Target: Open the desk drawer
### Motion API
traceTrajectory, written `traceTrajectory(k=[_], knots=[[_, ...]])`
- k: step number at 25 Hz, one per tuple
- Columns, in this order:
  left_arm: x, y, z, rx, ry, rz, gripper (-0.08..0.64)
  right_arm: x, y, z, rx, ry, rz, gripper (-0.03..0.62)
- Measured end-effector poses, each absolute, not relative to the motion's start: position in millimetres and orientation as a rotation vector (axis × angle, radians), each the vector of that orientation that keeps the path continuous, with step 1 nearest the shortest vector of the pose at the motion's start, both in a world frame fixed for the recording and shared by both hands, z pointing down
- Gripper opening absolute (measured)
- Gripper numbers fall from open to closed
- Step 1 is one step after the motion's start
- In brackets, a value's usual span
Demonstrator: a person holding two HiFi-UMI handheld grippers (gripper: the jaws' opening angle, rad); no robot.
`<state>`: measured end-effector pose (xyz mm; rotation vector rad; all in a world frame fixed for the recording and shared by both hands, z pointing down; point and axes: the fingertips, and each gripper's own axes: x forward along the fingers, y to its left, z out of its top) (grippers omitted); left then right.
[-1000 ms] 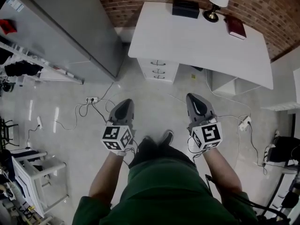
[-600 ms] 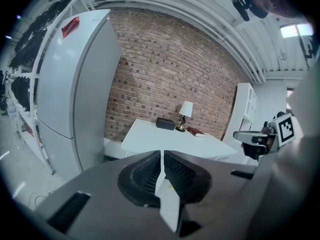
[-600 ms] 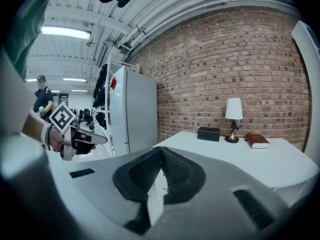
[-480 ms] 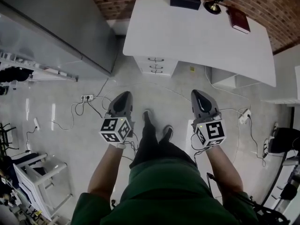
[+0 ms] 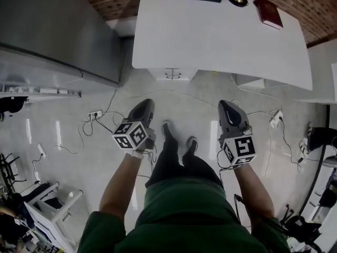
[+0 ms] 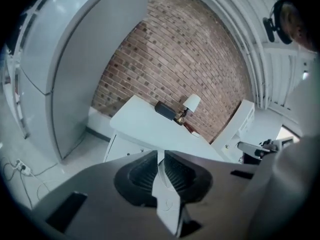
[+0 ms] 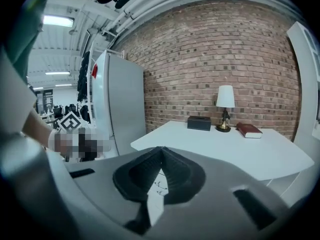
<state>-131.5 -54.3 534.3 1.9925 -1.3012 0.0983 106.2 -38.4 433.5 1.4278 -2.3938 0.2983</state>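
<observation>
Clearly the reach hasn't begun: the person stands back from the white surface (image 5: 210,36). The drawer stack (image 5: 172,74) sits tucked under its near edge toward the left end, mostly hidden by the overhang in the head view. The left gripper (image 5: 144,105) and right gripper (image 5: 227,106) hang low on either side of the legs, pointed toward the drawers and well apart from them.

The left fingers (image 6: 142,171) lie all but together, with only a sliver of light between them. The right fingers (image 7: 177,171) meet at their tips, and neither pair has hold of anything. Carried closed and low, they look set for walking rather than grasping.

Bare floor (image 5: 179,96) lies between the feet and the drawer fronts, though cables (image 5: 105,121) trail beside that path. A tall grey cabinet (image 5: 58,30) crowds the drawers' left side, so the right gripper probably has the freer line to a handle (image 7: 159,184), once its fingers part.
</observation>
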Motion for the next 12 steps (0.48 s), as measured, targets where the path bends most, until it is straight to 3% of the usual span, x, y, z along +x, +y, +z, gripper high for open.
traceTrajectory(k=[9,12], knots=[[-124,-114,625,1.894,-1.163,0.085,0.028,119,-62,476,1.541,-2.299,0.405,0.0],[-110,-126,652,1.753,-1.077,-0.065,0.119,115,-64,500,1.512,-2.286,0.48,0.0]])
